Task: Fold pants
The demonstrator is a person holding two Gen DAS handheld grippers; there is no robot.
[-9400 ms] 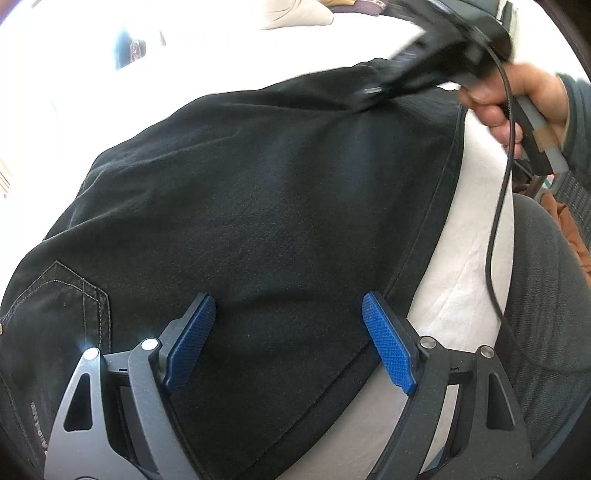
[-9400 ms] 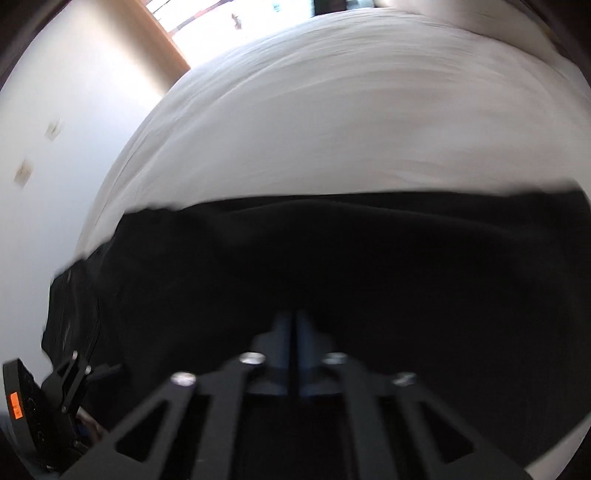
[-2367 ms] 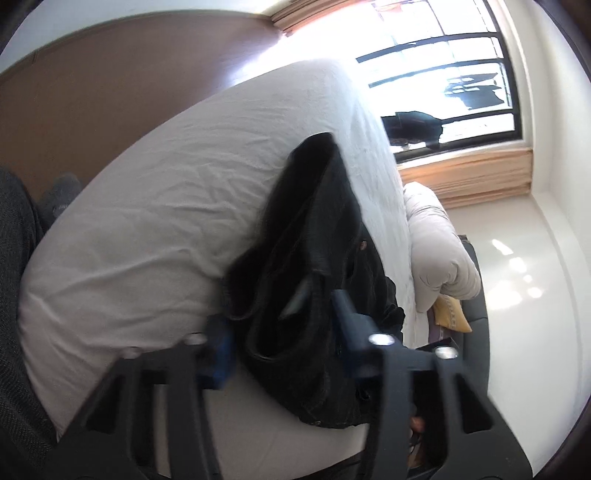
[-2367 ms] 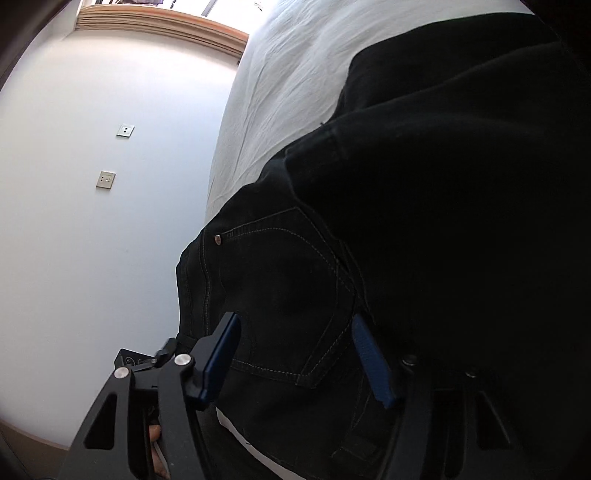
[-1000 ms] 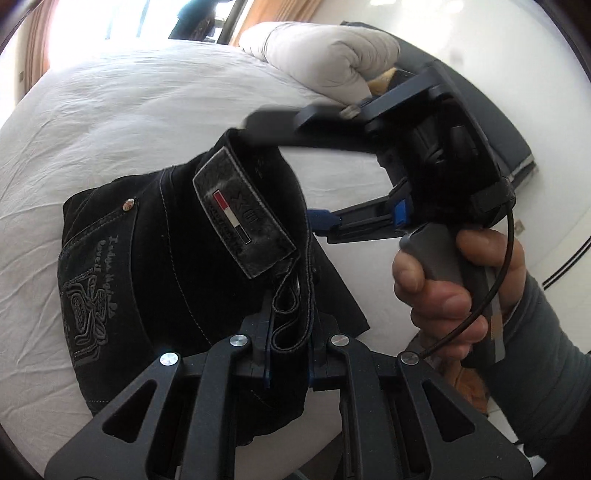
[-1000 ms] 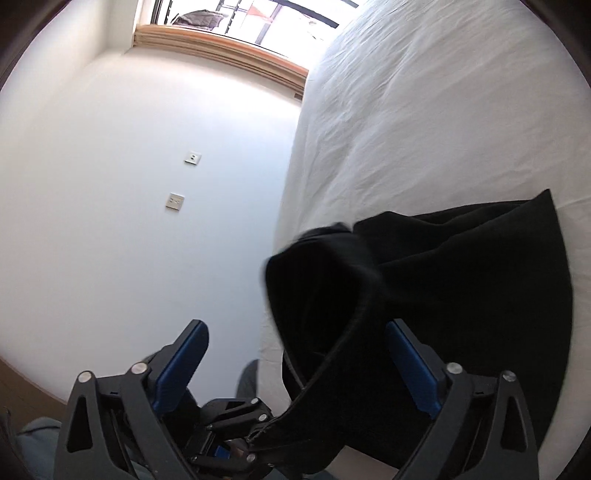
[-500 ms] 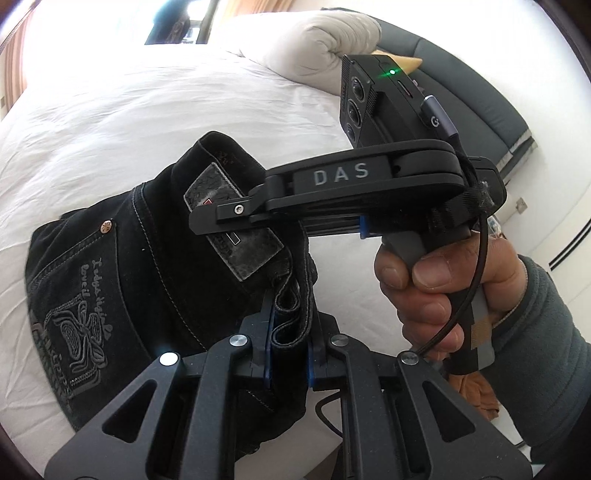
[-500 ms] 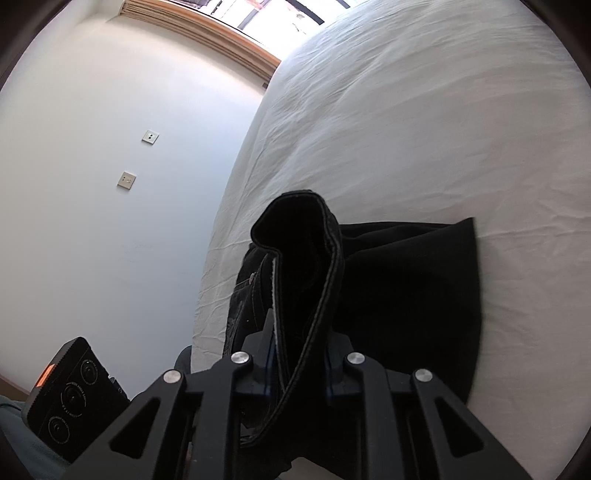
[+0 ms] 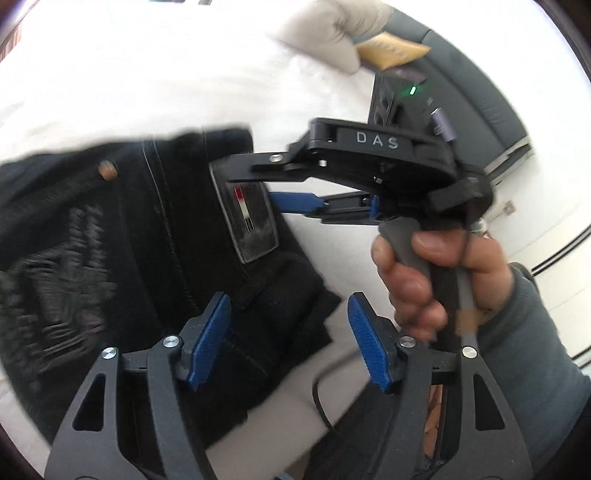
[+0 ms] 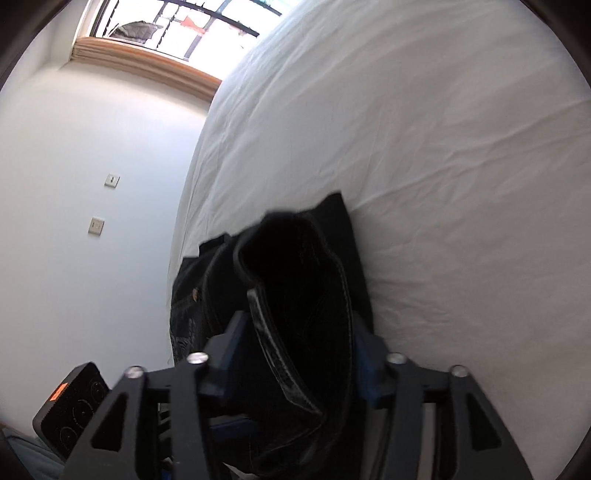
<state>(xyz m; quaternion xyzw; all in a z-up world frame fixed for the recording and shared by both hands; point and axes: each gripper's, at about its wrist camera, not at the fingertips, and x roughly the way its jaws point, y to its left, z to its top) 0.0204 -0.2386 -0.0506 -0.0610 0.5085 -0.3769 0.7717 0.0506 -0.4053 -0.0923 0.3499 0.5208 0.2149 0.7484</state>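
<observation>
The black jeans (image 9: 122, 258) lie folded on the white bed (image 9: 110, 92), with a leather waist patch (image 9: 245, 218) and an embroidered back pocket showing. My left gripper (image 9: 288, 332) is open just above the near folded edge, holding nothing. My right gripper (image 9: 266, 181) reaches in from the right over the waistband, its blue pads apart. In the right wrist view the right gripper (image 10: 299, 336) is open, and the bulged waistband (image 10: 295, 280) stands loose between its fingers.
A white pillow (image 9: 332, 29) and a tan cushion (image 9: 391, 53) lie at the head of the bed beside a dark grey headboard (image 9: 476, 107). The bed's near edge runs under my left gripper. A white wall with switches (image 10: 96, 225) and a window (image 10: 177, 26) flank the bed.
Both grippers have opened and let go of the waistband. The jeans have dropped flat onto the bed, and my left gripper has drawn back a little.
</observation>
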